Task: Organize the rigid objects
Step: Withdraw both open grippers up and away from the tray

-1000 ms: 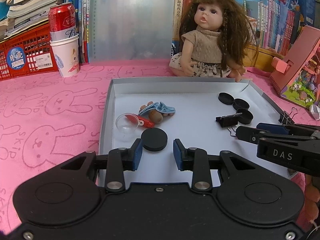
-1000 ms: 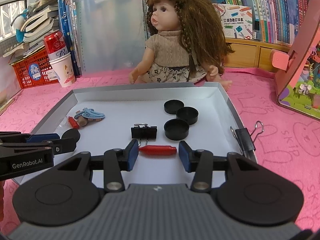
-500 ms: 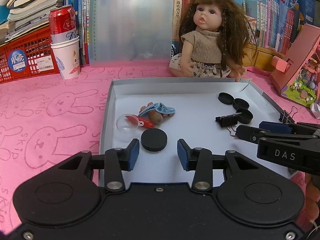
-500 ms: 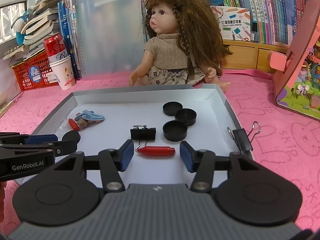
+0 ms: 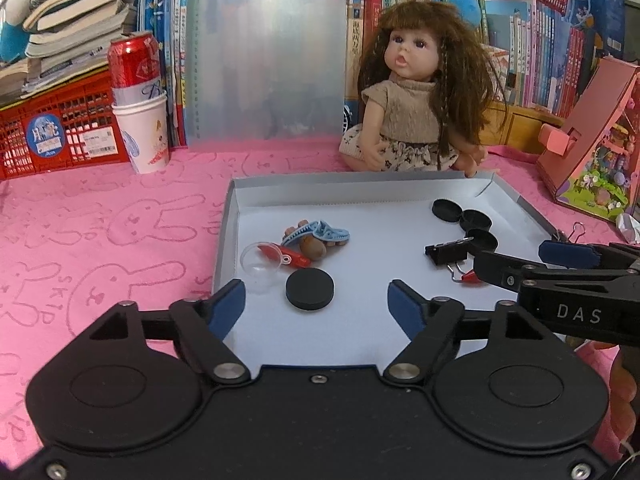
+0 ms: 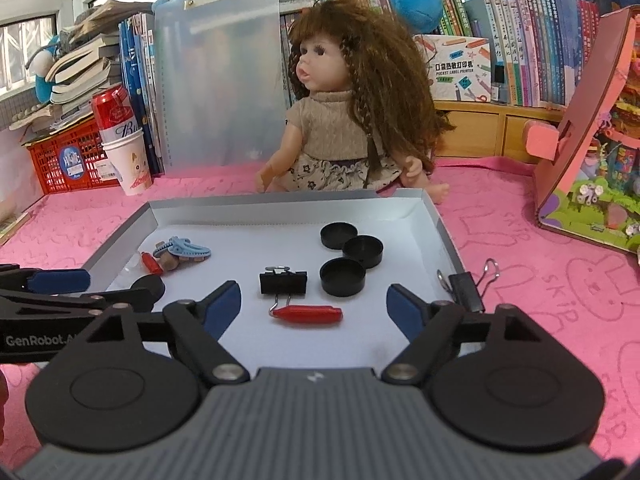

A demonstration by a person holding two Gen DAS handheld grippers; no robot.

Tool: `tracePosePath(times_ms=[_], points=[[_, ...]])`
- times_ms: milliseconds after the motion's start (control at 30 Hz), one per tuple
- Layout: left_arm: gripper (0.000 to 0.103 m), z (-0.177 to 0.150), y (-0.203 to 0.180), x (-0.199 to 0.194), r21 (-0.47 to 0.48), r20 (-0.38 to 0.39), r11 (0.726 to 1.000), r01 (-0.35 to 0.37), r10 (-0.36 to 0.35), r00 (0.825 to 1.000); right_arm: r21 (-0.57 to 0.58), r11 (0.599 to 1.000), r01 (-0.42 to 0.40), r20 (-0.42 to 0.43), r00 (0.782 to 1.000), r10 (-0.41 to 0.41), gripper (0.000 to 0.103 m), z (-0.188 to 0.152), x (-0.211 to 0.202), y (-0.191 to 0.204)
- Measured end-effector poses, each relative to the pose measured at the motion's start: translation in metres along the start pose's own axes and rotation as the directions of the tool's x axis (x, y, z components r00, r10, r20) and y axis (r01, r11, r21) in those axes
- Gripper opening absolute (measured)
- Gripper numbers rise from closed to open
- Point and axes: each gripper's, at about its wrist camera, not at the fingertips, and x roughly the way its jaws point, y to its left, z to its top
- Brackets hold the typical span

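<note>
Both grippers — left (image 5: pixel 316 304), right (image 6: pixel 314 306) — are opening, empty; the light, stiff black disc (image 5: pixel 310 289) is best pinched across its rim.

**Surfaces in front of you**

Your worktop wears a pink cloth (image 5: pixel 100 216), soft and embossed with rabbits. The tray (image 6: pixel 444 232) looks like matt grey card with a smooth white floor. The black caps (image 6: pixel 343 277) read as matt plastic, the red clip (image 6: pixel 308 314) glossy. The binder clip (image 6: pixel 283 282) has shiny wire handles, probably metal.
</note>
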Motion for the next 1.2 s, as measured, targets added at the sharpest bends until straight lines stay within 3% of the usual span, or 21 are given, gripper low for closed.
tracePosePath(times_ms=[100,233,467,1200], points=[[0.085,0.001,-0.001,-0.006,0.003,0.011,1.000,-0.008,0.007,1.000,0.002,1.000,0.004,0.011,1.000,-0.004,0.089,0.000,-0.005,-0.001],[0.085,0.001,0.000,-0.014,-0.006,0.021,1.000,-0.009,0.009,1.000,0.003,1.000,0.012,0.024,1.000,-0.012,0.090,0.000,-0.013,-0.003],[0.086,-0.002,-0.001,-0.033,-0.007,0.039,1.000,0.014,-0.014,0.999,0.024,1.000,0.013,0.050,0.999,-0.015,0.102,-0.003,-0.028,-0.008],[0.086,-0.041,0.004,-0.082,-0.028,0.044,0.999,0.036,-0.035,0.998,-0.018,1.000,0.012,0.093,0.996,-0.010,0.103,-0.029,-0.082,-0.004]])
